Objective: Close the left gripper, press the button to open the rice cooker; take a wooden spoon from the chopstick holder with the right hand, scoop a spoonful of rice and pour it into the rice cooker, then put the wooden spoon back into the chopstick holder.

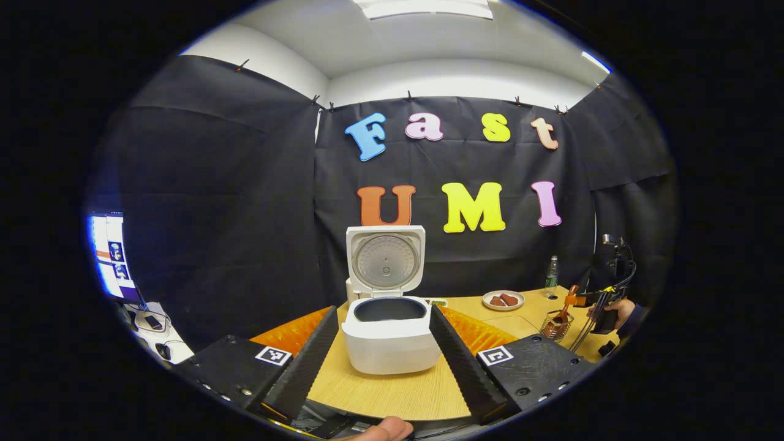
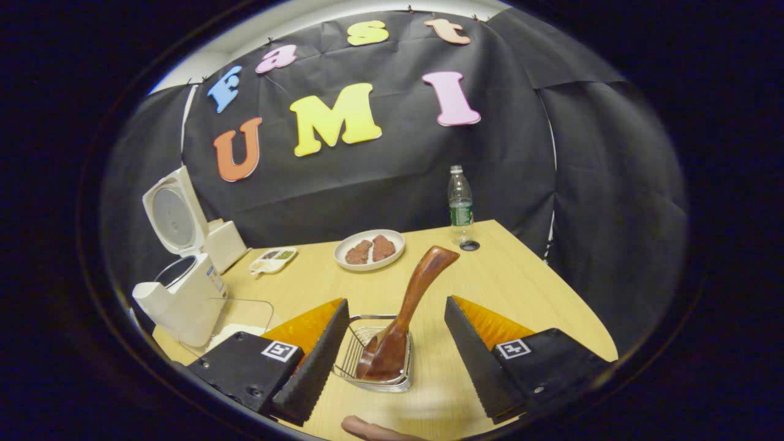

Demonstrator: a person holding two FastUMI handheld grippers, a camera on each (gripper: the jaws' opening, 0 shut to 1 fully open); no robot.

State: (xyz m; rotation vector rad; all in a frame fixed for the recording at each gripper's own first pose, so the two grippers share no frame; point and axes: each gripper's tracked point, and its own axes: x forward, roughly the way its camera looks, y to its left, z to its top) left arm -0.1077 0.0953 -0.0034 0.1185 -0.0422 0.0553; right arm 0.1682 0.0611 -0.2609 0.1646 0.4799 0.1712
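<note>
Spoon [image 2: 409, 304] leans in the wire holder [image 2: 401, 378] between your spread right tongs [image 2: 392, 349], untouched; close off-centre and you could tip the holder. Your left tongs [image 1: 383, 349] hang spread before the open cooker [image 1: 389, 334].
</note>
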